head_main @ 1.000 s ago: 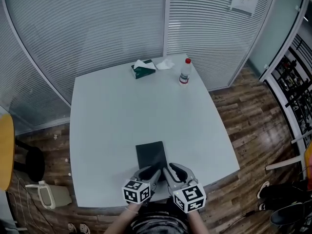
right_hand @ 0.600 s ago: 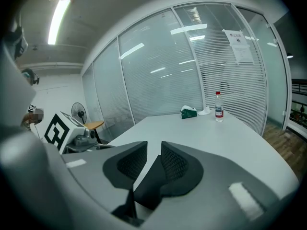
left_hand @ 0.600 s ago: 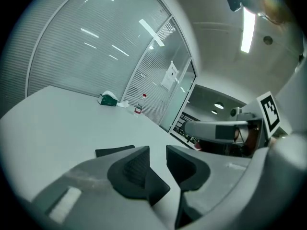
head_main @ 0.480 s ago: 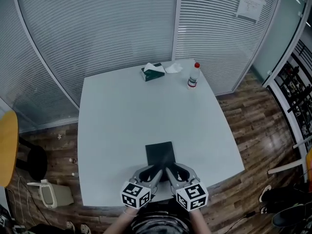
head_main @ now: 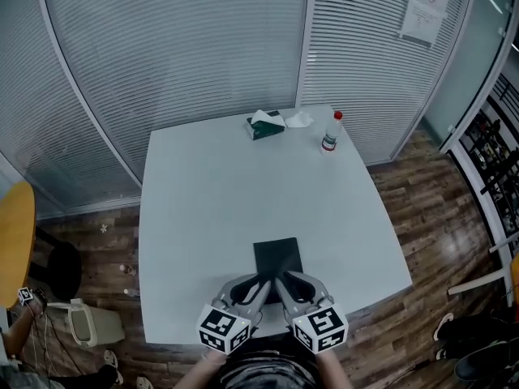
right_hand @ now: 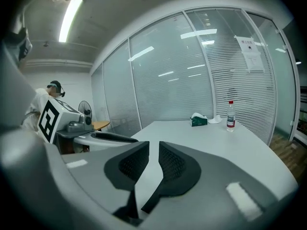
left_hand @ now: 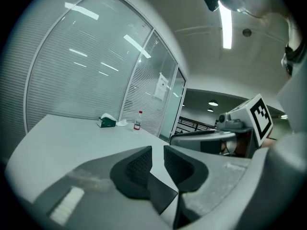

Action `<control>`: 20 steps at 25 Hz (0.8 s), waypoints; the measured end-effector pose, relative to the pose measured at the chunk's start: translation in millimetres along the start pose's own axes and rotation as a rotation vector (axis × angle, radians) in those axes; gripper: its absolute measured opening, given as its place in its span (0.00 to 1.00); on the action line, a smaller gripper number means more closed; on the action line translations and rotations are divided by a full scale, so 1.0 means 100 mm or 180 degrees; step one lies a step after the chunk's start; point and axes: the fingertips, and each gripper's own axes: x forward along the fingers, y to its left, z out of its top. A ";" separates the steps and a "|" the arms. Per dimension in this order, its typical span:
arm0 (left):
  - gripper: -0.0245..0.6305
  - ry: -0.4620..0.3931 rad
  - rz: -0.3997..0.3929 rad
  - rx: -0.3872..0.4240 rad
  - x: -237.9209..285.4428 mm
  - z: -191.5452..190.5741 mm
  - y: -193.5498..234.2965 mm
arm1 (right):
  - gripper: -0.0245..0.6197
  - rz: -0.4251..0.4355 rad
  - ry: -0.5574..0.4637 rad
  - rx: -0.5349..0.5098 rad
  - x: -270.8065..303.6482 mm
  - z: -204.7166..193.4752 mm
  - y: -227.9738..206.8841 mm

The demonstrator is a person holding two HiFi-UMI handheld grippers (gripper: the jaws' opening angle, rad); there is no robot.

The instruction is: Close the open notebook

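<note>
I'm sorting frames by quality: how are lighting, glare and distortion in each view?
Head view: even, dim light, sharp; blinds bow from the wide lens; the notebook is dark on the pale table. Left gripper view: strong fisheye, black corners, the ceiling lamp blown out, reflections streaking the glass wall. Right gripper view: same fisheye, lamp glare at top left, the bottle clear.

White table (head_main: 211,201): green tissue box (head_main: 266,126) at far edge, loose tissue (head_main: 299,120) just beside it, red-capped bottle (head_main: 330,133) upright near them. Probably a bin (head_main: 91,322) on the floor, left.
</note>
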 end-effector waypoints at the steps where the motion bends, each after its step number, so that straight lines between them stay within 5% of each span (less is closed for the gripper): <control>1: 0.17 -0.0033 0.0007 0.0046 -0.02 0.04 0.00 | 0.14 0.0002 -0.0022 -0.0030 0.00 0.03 0.02; 7: 0.11 -0.0202 0.0022 0.0316 -0.16 0.29 -0.01 | 0.08 0.0002 -0.0151 -0.0176 -0.01 0.23 0.15; 20: 0.04 -0.0501 0.0120 0.0340 -0.50 0.62 0.08 | 0.04 0.0092 -0.0456 -0.0370 0.03 0.60 0.62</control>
